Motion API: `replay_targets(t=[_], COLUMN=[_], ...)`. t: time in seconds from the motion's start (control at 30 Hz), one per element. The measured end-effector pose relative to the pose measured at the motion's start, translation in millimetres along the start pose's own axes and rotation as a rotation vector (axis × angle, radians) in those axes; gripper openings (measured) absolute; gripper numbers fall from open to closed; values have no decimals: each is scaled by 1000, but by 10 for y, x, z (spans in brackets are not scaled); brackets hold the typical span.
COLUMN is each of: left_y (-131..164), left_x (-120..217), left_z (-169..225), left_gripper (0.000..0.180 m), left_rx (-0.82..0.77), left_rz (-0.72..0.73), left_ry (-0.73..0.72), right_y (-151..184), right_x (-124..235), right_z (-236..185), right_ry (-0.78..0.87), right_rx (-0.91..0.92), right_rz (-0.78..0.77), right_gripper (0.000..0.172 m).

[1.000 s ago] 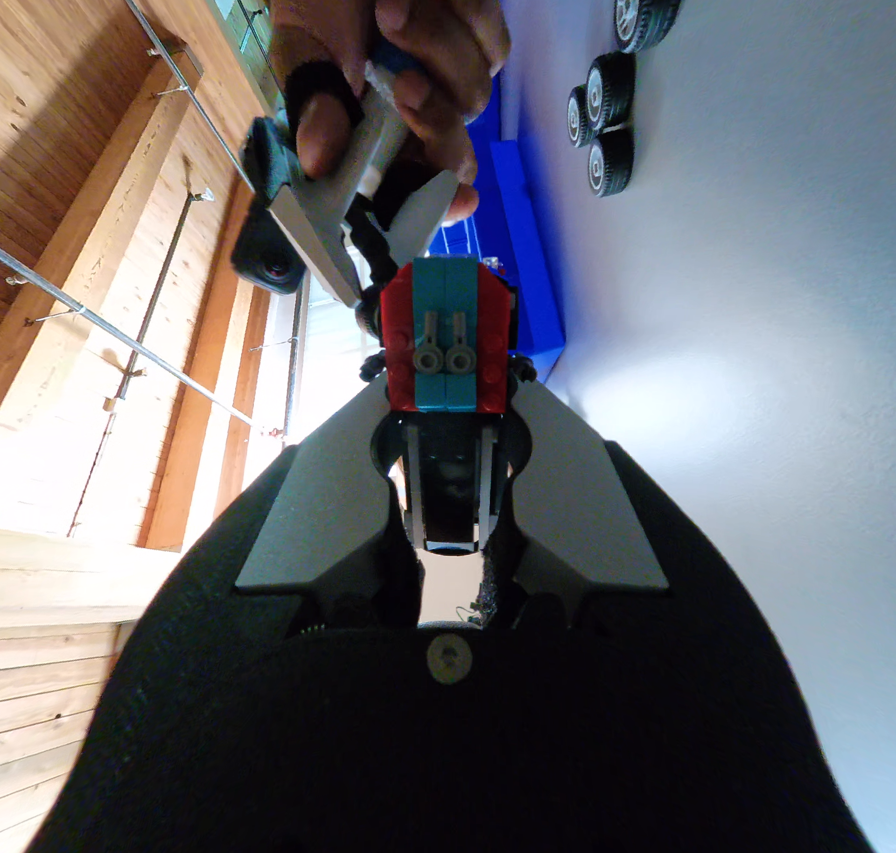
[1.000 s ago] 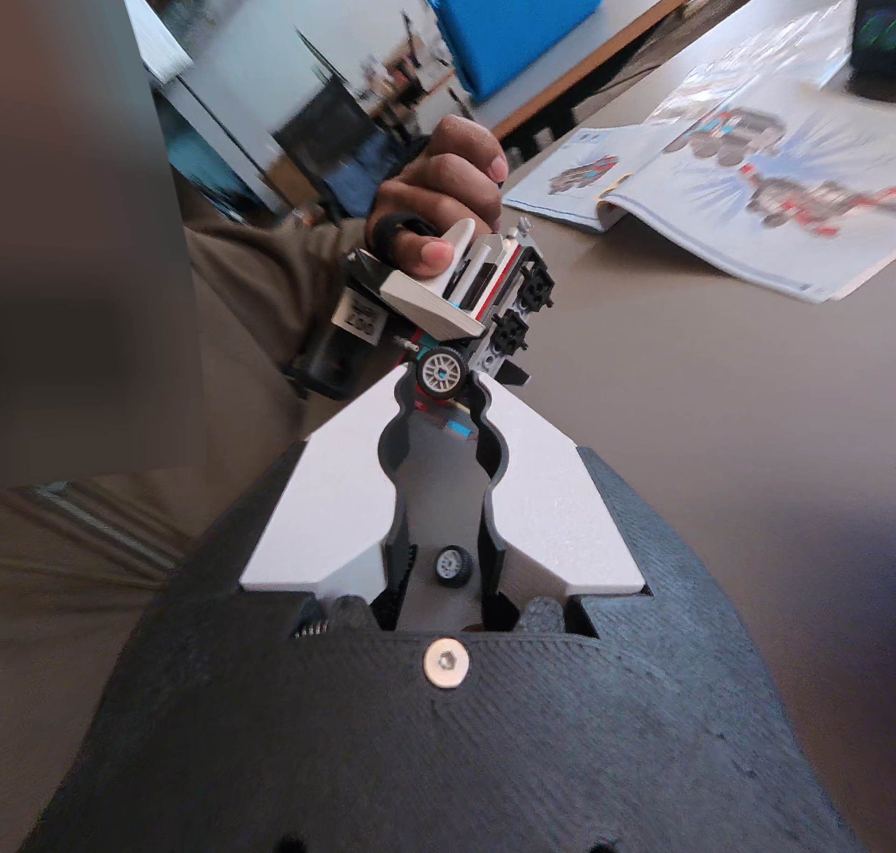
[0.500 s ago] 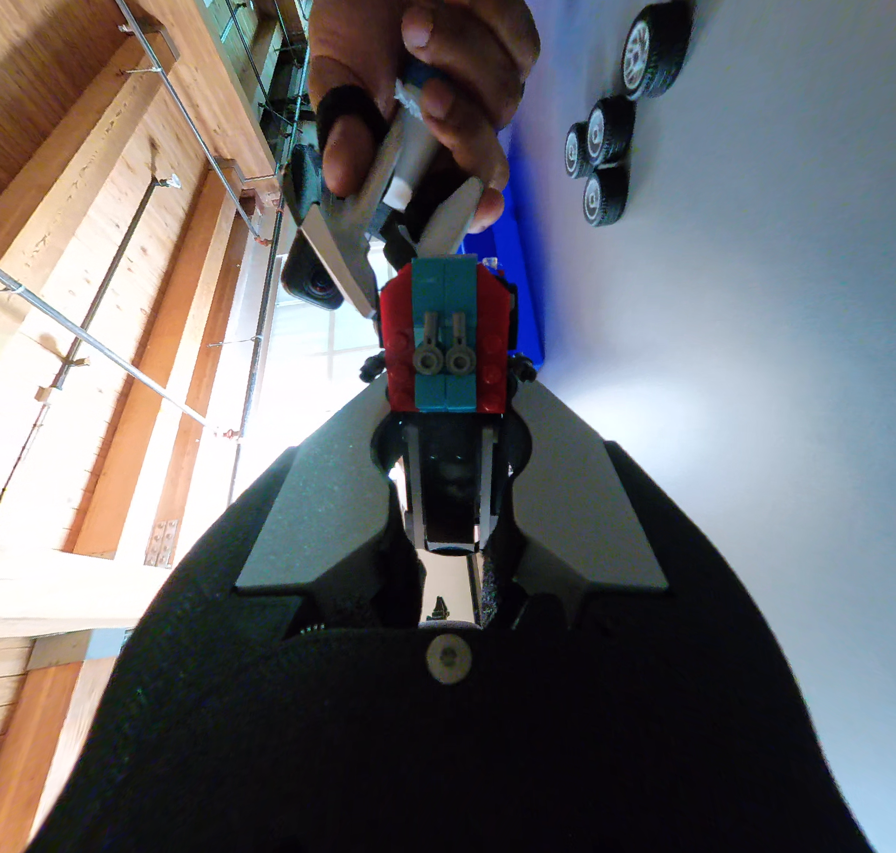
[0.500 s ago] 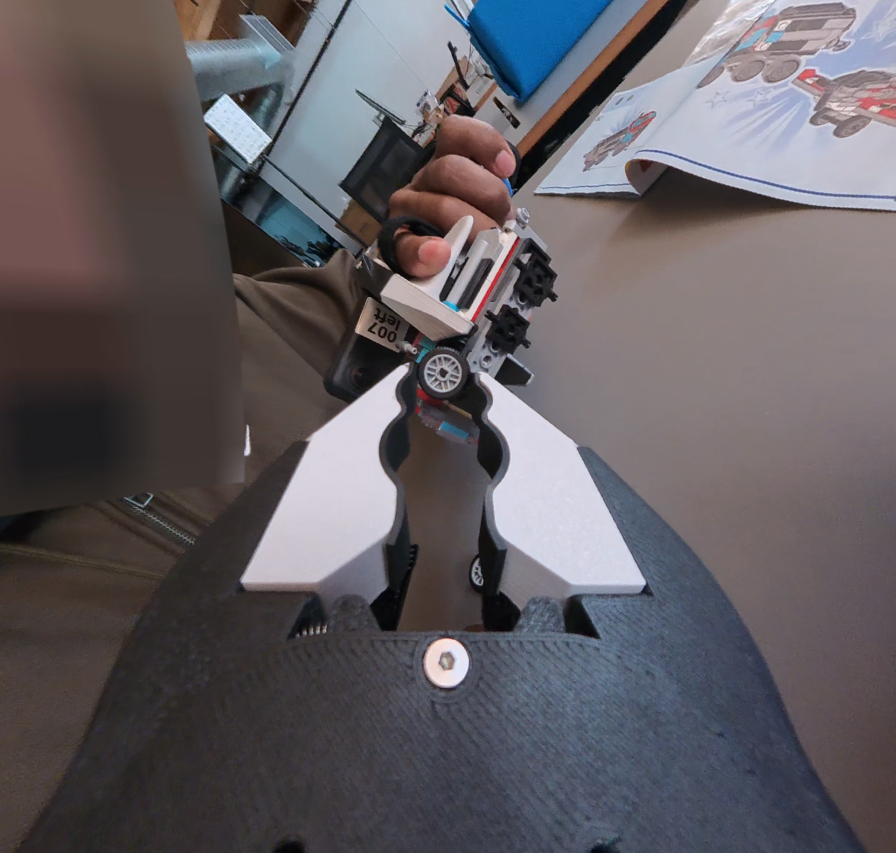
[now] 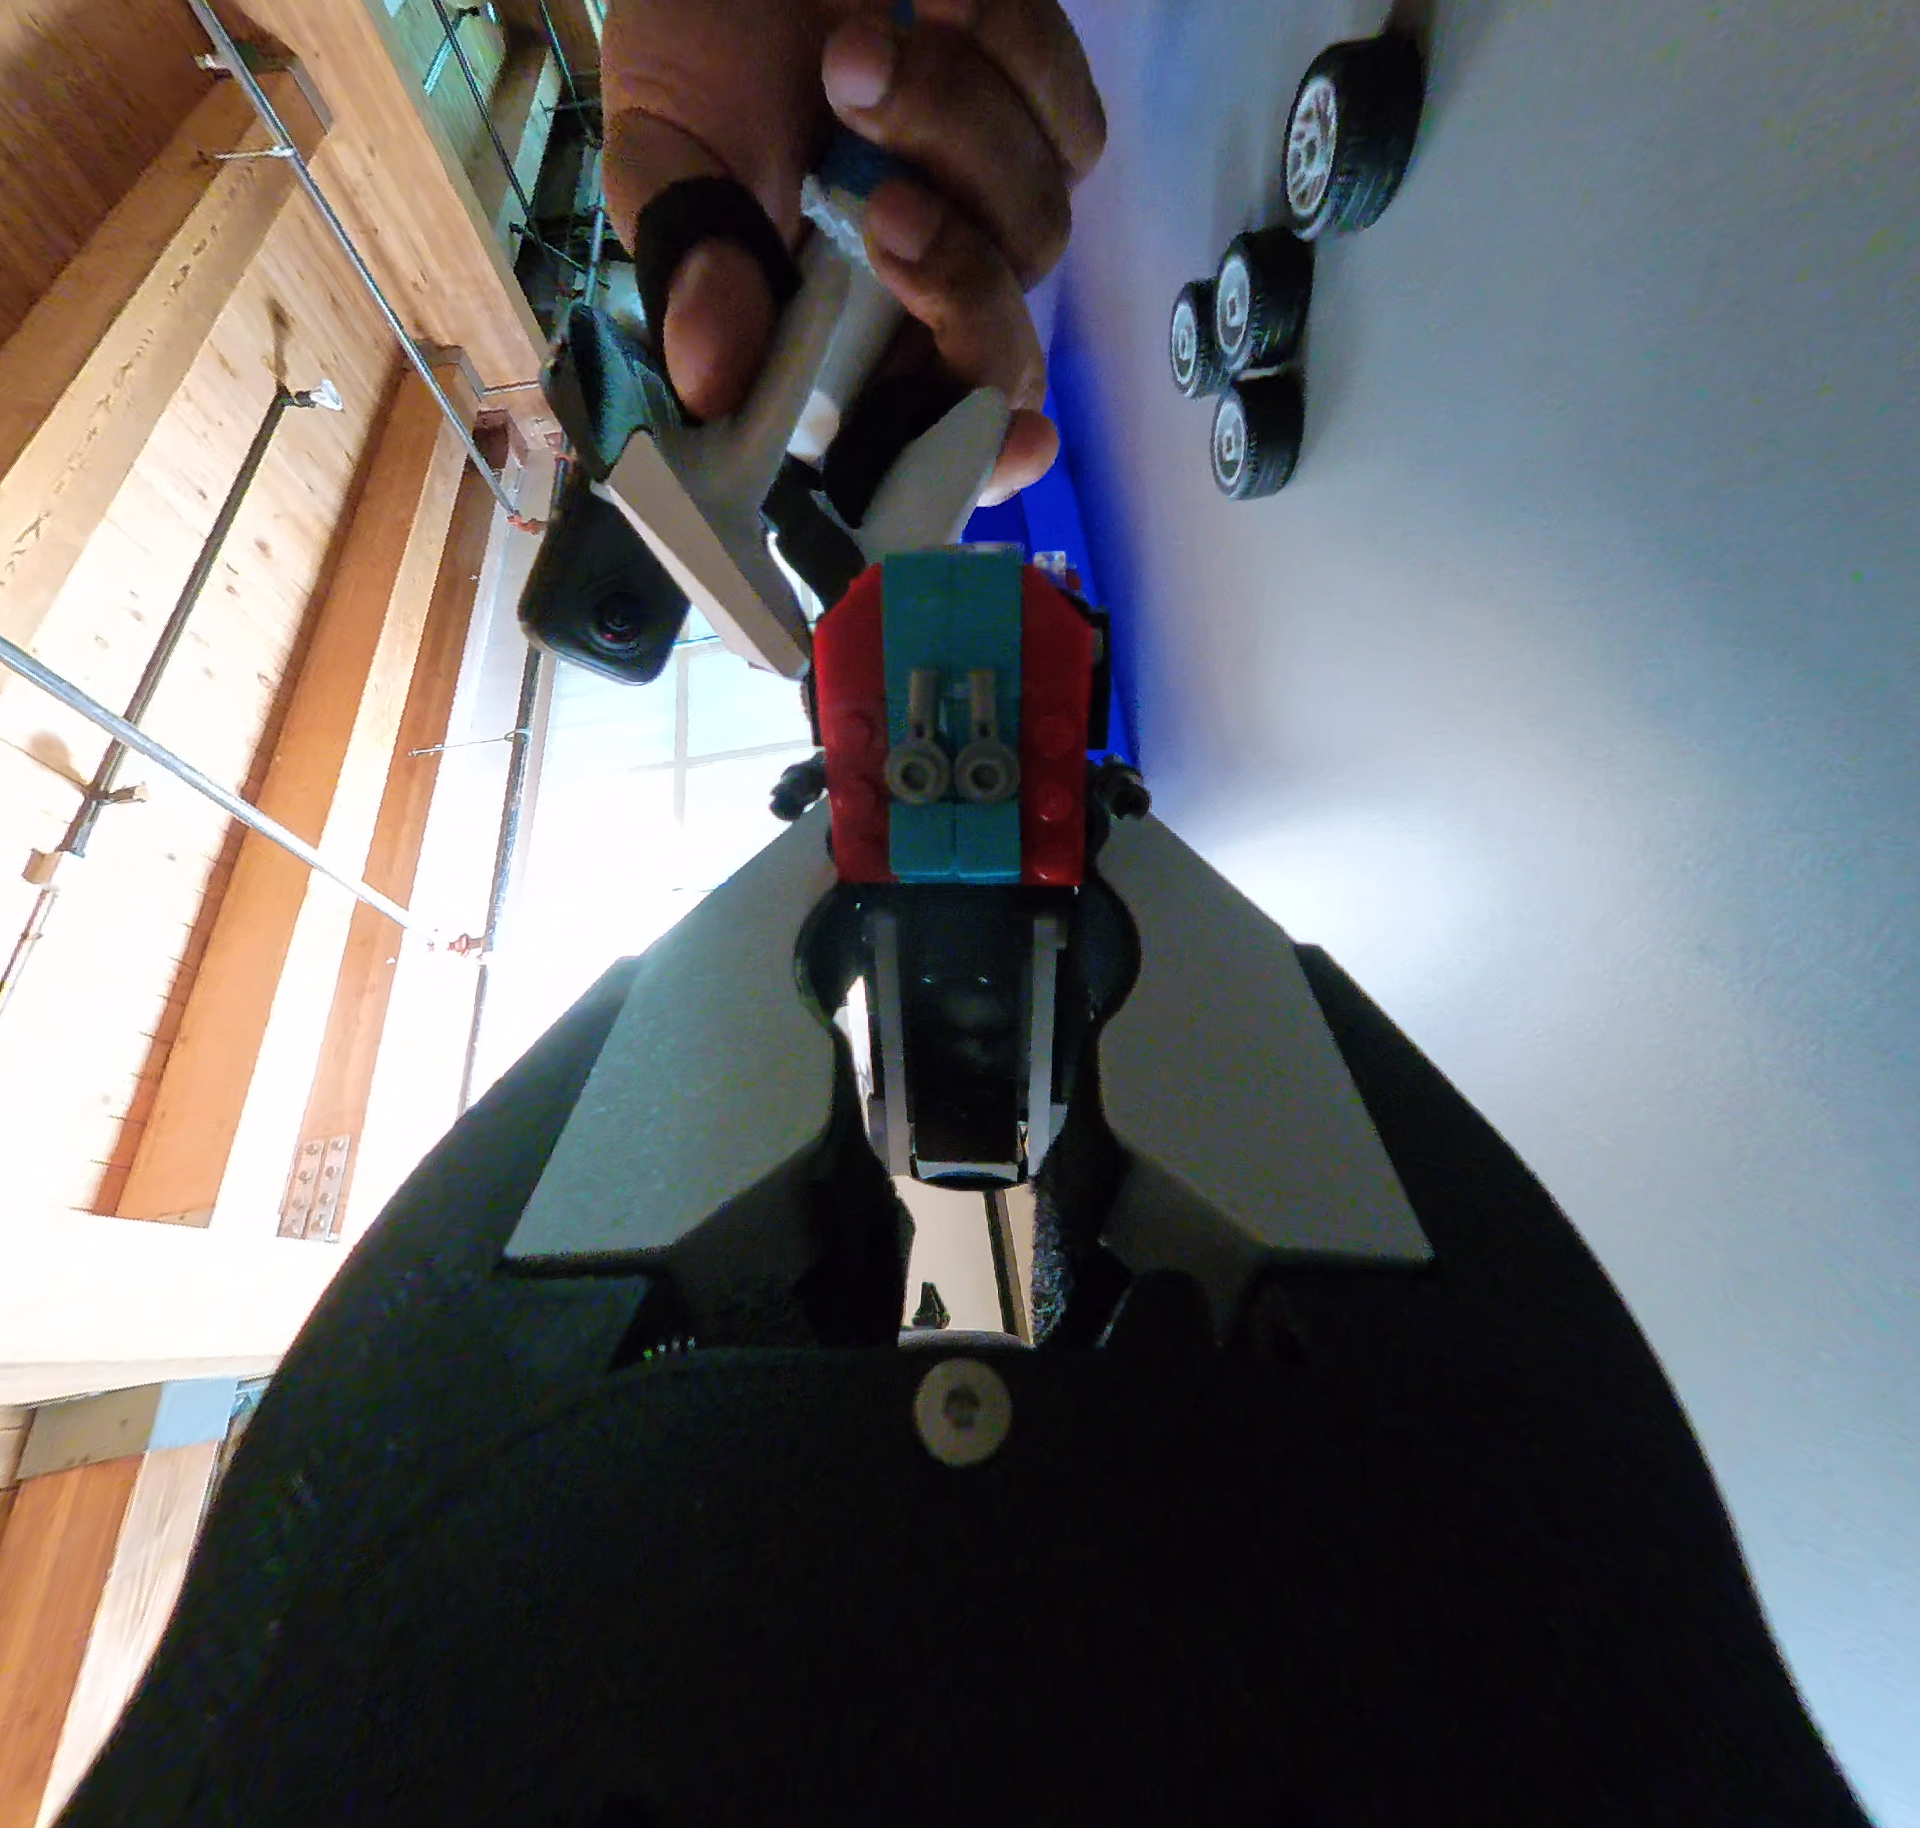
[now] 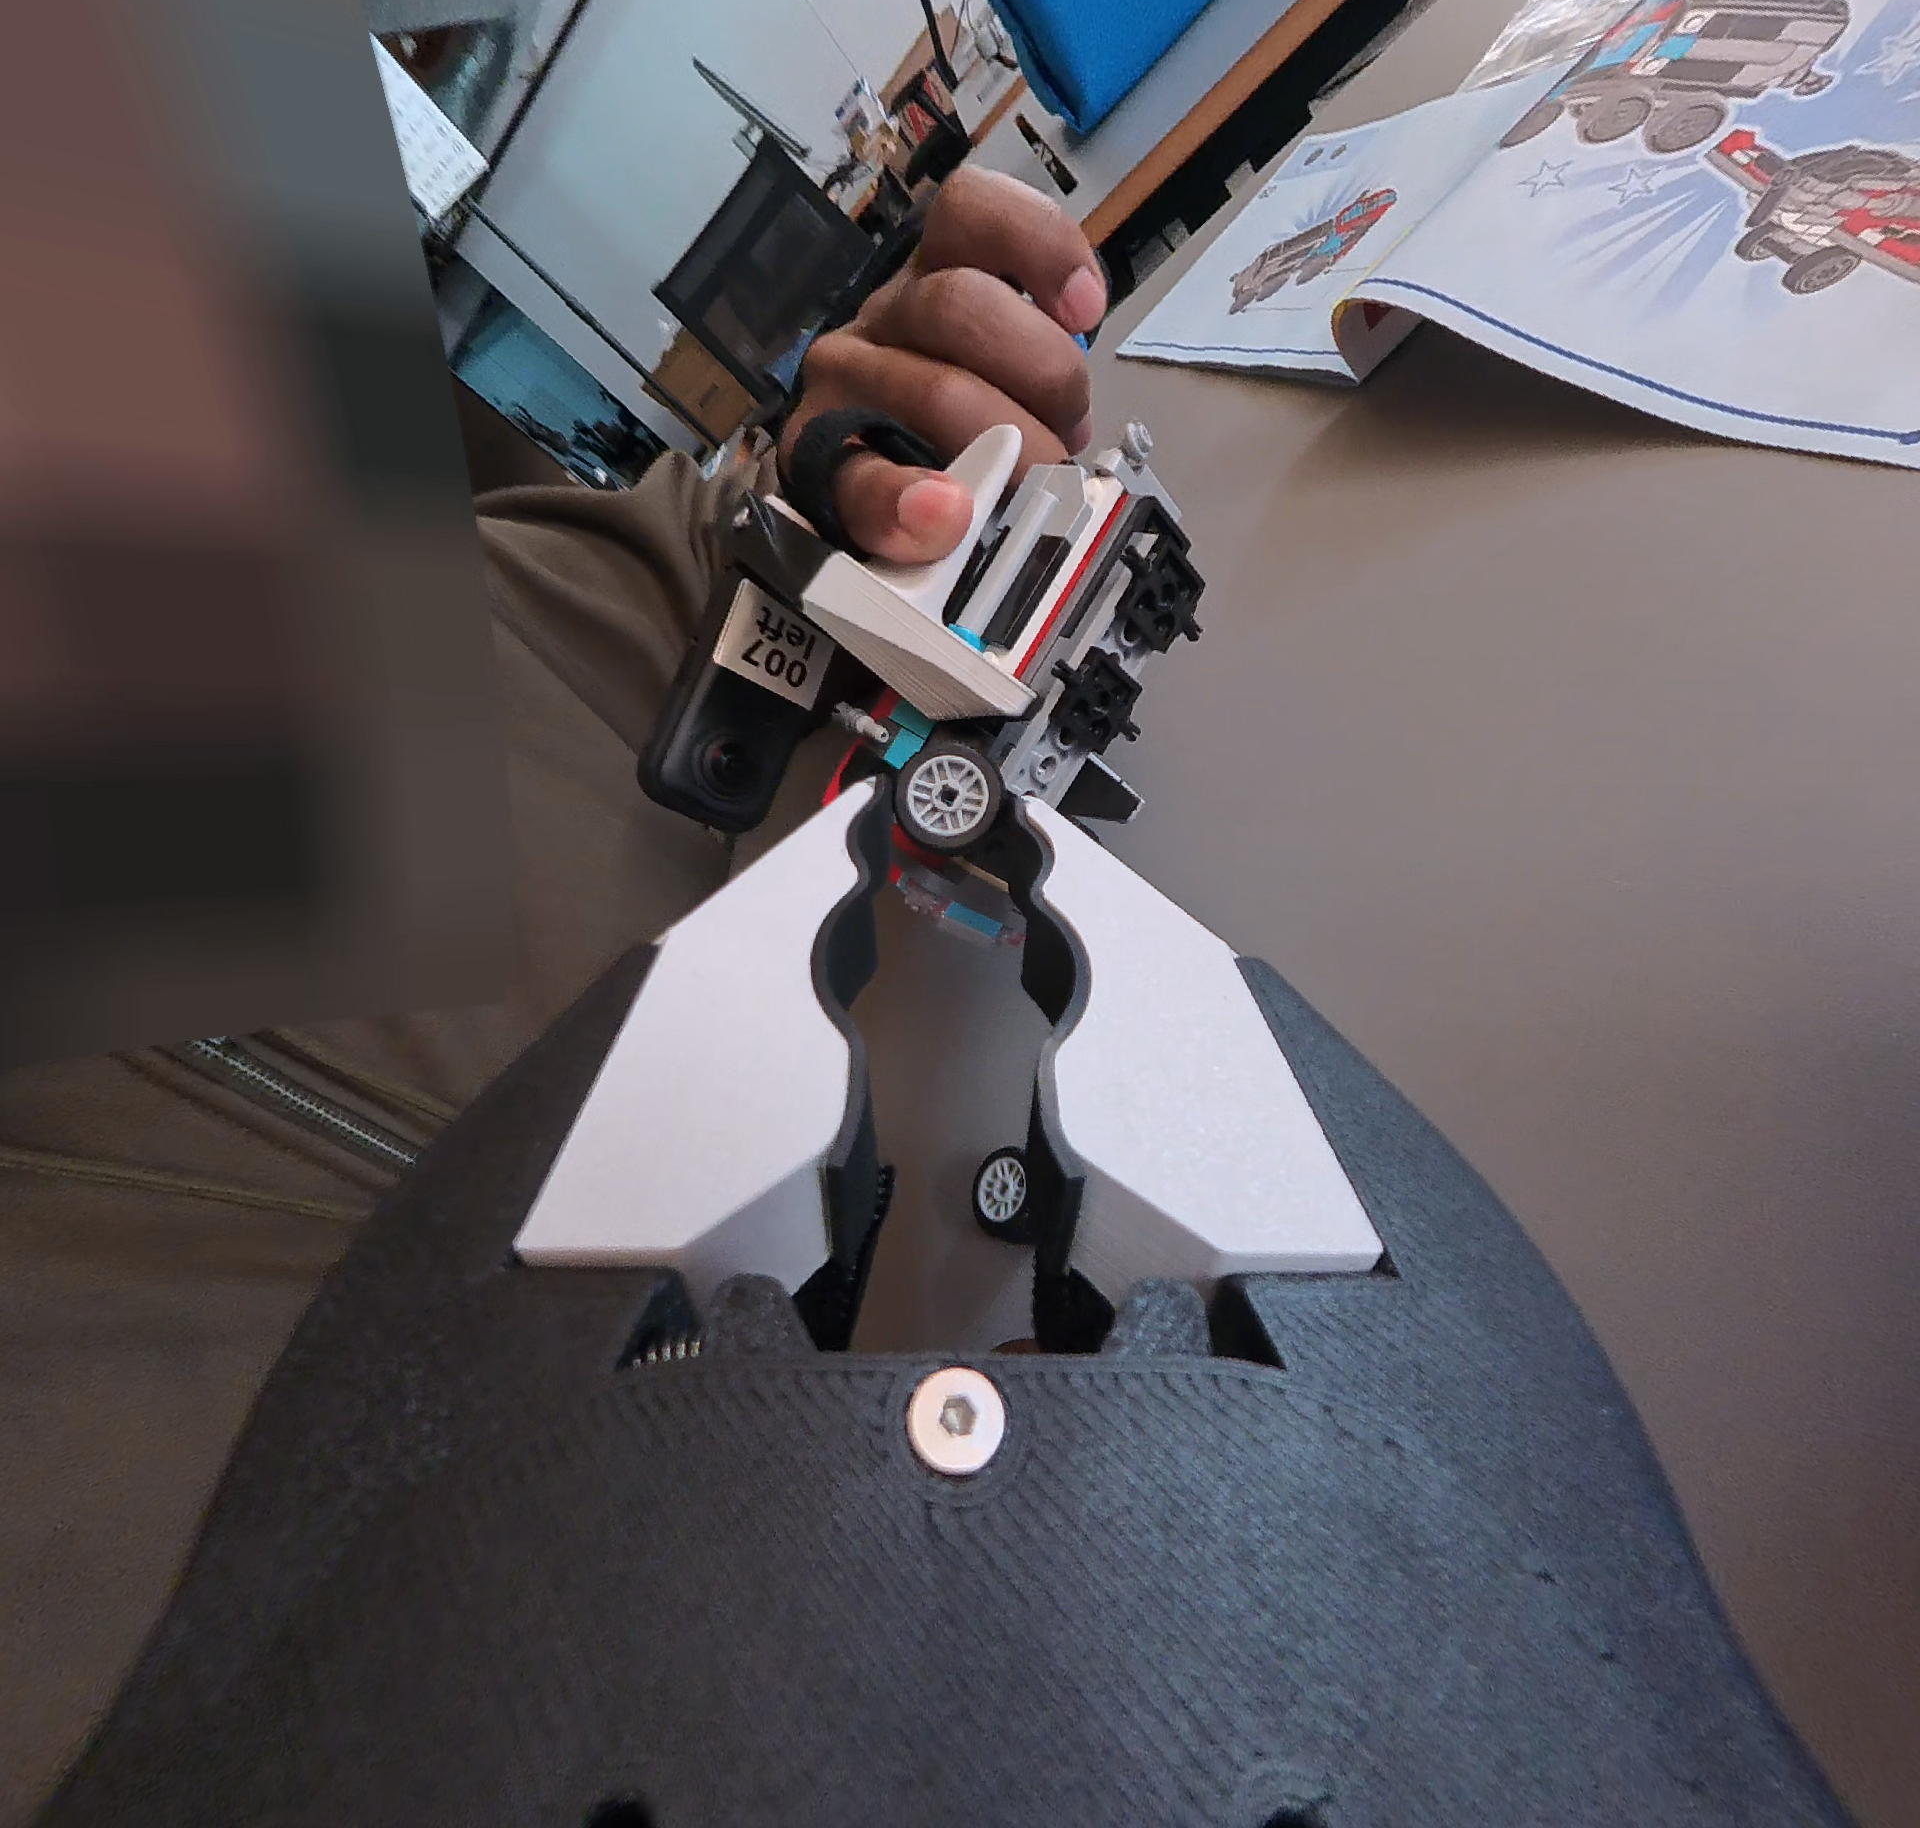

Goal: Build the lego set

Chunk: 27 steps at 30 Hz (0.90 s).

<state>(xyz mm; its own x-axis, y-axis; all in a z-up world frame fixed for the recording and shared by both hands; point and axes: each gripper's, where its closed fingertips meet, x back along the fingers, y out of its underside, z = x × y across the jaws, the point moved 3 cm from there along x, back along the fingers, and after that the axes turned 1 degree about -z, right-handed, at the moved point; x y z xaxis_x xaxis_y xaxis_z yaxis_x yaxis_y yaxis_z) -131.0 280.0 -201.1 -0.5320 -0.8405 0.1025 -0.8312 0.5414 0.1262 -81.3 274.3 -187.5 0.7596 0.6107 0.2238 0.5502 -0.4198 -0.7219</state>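
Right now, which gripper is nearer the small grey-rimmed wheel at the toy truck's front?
Right. The right gripper has its jaws closed on that wheel; the left gripper grips the toy truck by its body, farther back.

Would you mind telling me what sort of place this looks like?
Probably an office or workshop: a grey table bearing an open instruction booklet and loose toy wheels, a dark monitor on a desk behind, and timber wall panelling.
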Motion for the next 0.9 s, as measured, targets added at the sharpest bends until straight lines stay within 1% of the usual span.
replay_targets(t=[0.5,0.9], left_y=[-9,-20], left_x=[3,-7], left_z=[-22,1], left_gripper=[36,36], left_rx=[15,8], left_rz=[3,2], left_ry=[-6,11], right_y=[-17,28], right_x=[36,28], right_z=[8,5], right_ry=[13,28], right_rx=[0,18], right_rz=[3,-39], right_gripper=[21,21])
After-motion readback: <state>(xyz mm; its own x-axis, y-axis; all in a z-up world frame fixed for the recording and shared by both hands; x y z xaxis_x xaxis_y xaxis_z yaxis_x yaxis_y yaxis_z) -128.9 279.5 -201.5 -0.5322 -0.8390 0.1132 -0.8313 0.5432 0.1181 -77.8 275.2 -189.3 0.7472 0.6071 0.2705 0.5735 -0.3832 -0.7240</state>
